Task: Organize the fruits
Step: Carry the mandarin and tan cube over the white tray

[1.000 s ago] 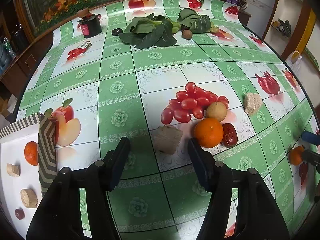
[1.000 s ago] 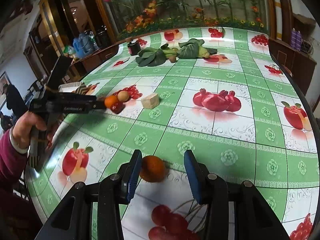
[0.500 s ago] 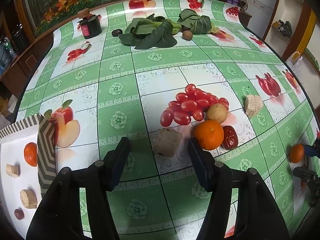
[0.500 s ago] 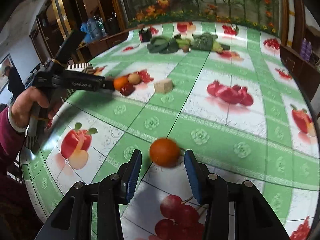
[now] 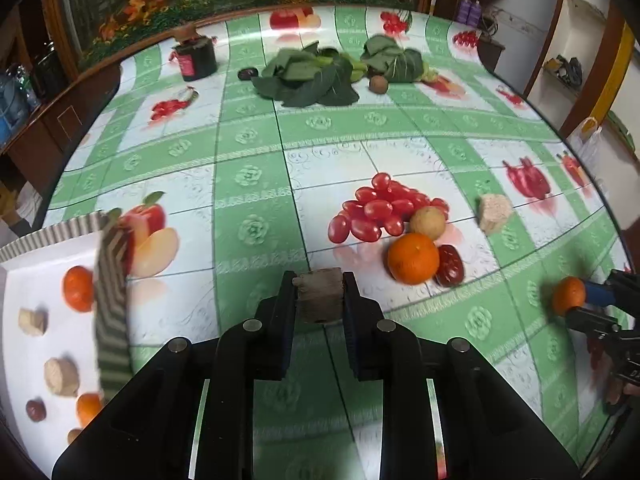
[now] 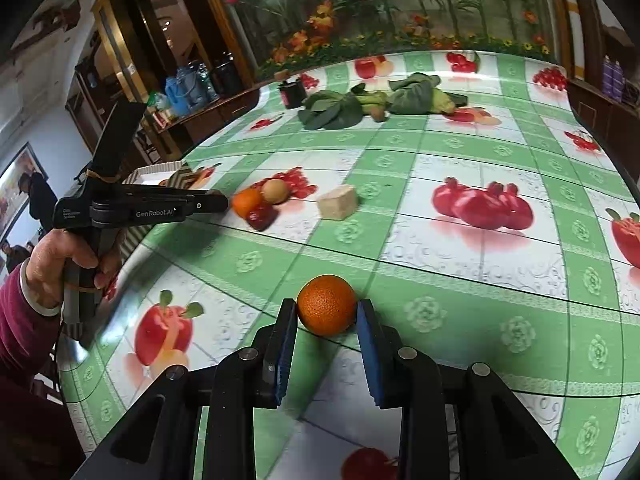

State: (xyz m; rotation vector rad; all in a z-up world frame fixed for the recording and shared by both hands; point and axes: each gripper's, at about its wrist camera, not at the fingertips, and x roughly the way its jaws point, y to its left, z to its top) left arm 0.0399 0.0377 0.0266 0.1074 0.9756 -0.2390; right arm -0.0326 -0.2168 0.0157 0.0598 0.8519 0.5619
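Note:
My left gripper is shut on a brown cube-shaped block, just above the tablecloth. Right of it lie an orange, a red date, a tan round fruit and several cherry tomatoes. My right gripper is shut on a small orange; it also shows in the left wrist view. A white tray with a striped rim at the left holds oranges, tan pieces and a dark date.
A second tan block lies right of the tomatoes. Leafy greens, a kiwi and a dark jar stand at the far side. The left hand-held gripper shows in the right wrist view.
My left gripper moved forward and shut on the brown block. My right gripper closed on the small orange and lifted it slightly.

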